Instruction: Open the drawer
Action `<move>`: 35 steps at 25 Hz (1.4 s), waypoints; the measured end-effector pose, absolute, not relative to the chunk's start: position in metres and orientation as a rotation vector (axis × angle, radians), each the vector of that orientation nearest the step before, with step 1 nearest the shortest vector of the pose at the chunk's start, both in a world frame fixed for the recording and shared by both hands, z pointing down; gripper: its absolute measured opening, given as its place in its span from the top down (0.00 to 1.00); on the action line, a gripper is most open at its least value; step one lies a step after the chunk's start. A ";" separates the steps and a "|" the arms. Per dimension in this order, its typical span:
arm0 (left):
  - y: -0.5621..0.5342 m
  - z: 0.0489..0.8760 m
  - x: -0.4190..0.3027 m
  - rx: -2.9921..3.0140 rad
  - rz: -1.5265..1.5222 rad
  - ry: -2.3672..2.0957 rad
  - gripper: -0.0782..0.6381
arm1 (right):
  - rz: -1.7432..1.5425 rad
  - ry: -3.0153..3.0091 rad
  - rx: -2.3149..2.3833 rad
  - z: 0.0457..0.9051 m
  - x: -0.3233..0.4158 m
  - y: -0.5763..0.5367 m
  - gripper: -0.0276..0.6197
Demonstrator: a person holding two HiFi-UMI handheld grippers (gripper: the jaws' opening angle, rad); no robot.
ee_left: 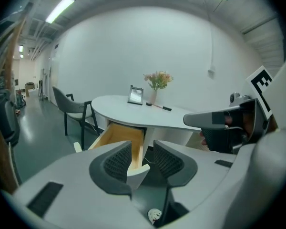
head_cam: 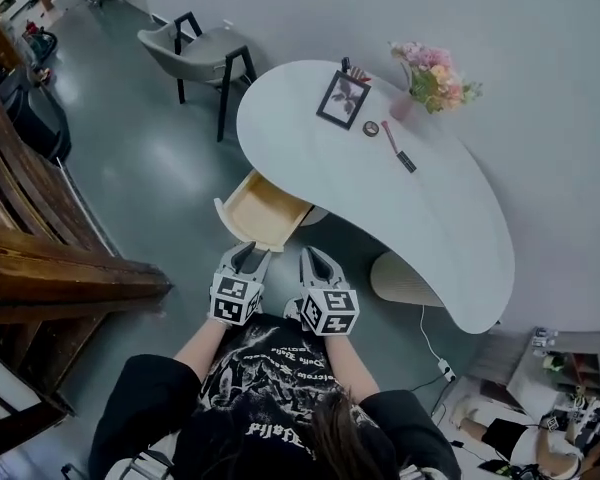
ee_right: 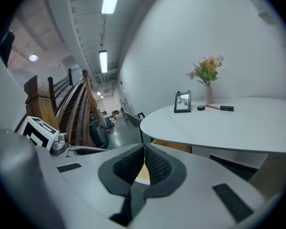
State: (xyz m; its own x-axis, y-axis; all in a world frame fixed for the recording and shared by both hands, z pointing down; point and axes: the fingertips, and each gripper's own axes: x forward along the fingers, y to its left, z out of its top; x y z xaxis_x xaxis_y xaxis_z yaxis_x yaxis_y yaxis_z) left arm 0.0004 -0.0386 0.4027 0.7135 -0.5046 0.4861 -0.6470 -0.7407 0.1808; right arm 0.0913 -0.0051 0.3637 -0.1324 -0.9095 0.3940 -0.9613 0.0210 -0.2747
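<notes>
Drawer (head_cam: 265, 210) is pulled out from under the near-left edge of the white curved table (head_cam: 450, 238), with the light wood inside showing and the pale front panel facing the person. In the left gripper view the drawer (ee_left: 118, 136) sits under the tabletop, beyond the jaw tips. In the right gripper view only a strip of its wood (ee_right: 174, 147) shows below the table edge.

Left gripper (head_cam: 248, 254) is near the drawer front and not touching it. Its 2 jaws stand wide apart with nothing gripped; the drawer's front corner shows through the gap (ee_left: 143, 148).

Right gripper (head_cam: 318, 259) is just beside the left one, also clear of the drawer. Its tips (ee_right: 144, 150) meet, closed on nothing, with a sliver of wood visible behind the pads. Both are held out in front of the person's dark printed shirt (head_cam: 270, 398).

On the table:
- a black picture frame (head_cam: 343, 99)
- a small round dark item (head_cam: 371, 128)
- a pink stick (head_cam: 389, 134)
- a black bar-shaped item (head_cam: 406, 161)
- a vase of pink and yellow flowers (head_cam: 435, 78) at the far edge by the wall

A ribbed pedestal (head_cam: 405, 280) stands under the table. A grey chair (head_cam: 200, 48) with black legs stands at the table's far-left end. A wooden staircase (head_cam: 40, 238) runs along the left. A white cable (head_cam: 430, 343) runs on the floor to a power strip (head_cam: 446, 370).
</notes>
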 end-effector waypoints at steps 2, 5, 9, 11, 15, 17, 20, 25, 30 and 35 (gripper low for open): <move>-0.039 0.389 0.003 2.606 0.546 -0.915 0.67 | 0.699 -2.180 2.003 0.355 0.096 -0.003 0.91; -0.038 0.373 0.009 2.650 0.511 -0.925 0.67 | 0.618 -2.172 2.045 0.342 0.108 -0.002 0.91; -0.033 0.363 0.023 2.710 0.509 -0.901 0.67 | 0.549 -2.165 2.074 0.331 0.122 0.002 0.91; -0.032 0.357 0.029 2.727 0.488 -0.898 0.67 | 0.539 -2.172 2.069 0.329 0.125 0.004 0.91; -0.028 0.345 0.037 2.744 0.434 -0.891 0.68 | 0.528 -2.194 2.058 0.324 0.130 0.004 0.91; -0.025 0.339 0.041 2.751 0.411 -0.890 0.71 | 0.522 -2.196 2.056 0.323 0.132 0.006 0.91; -0.022 0.330 0.044 2.782 0.394 -0.903 0.78 | 0.505 -2.205 2.060 0.319 0.136 0.007 0.91; -0.020 0.323 0.048 2.788 0.357 -0.918 0.84 | 0.496 -2.212 2.066 0.318 0.143 0.010 0.91; -0.013 0.322 0.053 2.785 0.331 -0.896 0.85 | 0.484 -2.209 2.043 0.324 0.145 0.018 0.92; -0.013 0.320 0.051 2.779 0.311 -0.910 0.85 | 0.472 -2.216 2.035 0.322 0.145 0.020 0.92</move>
